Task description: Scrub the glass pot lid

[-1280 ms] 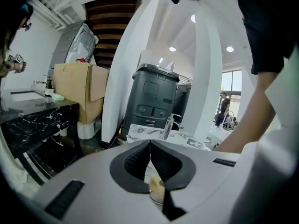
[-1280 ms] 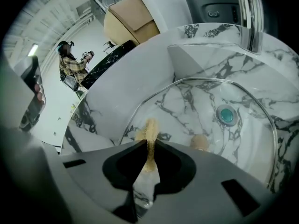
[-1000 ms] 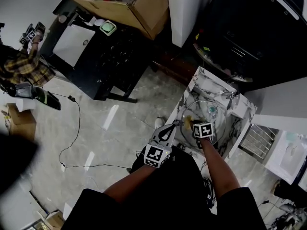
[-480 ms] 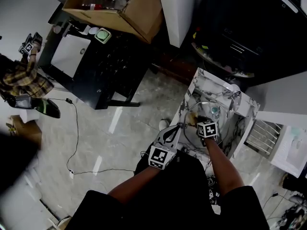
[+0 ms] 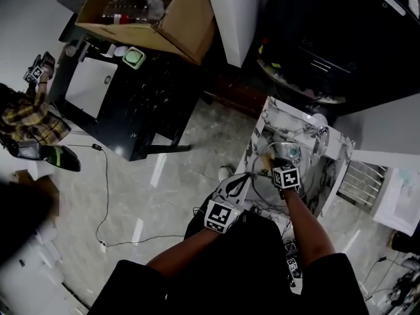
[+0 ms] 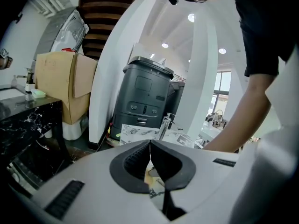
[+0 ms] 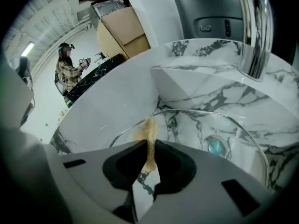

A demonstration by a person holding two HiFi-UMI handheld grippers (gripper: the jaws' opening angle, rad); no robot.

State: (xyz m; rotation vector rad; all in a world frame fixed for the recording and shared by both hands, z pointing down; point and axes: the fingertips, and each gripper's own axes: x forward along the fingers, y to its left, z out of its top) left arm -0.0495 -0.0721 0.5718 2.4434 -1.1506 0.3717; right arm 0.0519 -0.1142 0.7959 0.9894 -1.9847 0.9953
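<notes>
The glass pot lid (image 7: 196,127) lies tilted in the marble sink (image 5: 262,126), its metal rim arcing over the blue drain (image 7: 215,146). My right gripper (image 7: 148,148) is shut on a thin tan scrub pad (image 7: 149,134), whose upper edge presses on the lid's left rim. From above, the right gripper (image 5: 275,167) reaches into the basin over the lid (image 5: 266,155). My left gripper (image 5: 245,176) sits at the sink's near left edge. Its jaws are closed in the left gripper view (image 6: 149,155), with what looks like the lid's thin rim pinched between them.
A chrome faucet (image 7: 254,31) stands over the basin's far side. A grey machine (image 6: 145,97) is behind the sink. A cardboard box (image 5: 151,12) sits on a black table (image 5: 131,90), with another person (image 5: 26,113) at far left. A cable (image 5: 102,176) trails across the floor.
The right gripper has shifted a little farther over the lid with the pad. The left gripper has kept its place at the lid's edge. The head view has drifted.
</notes>
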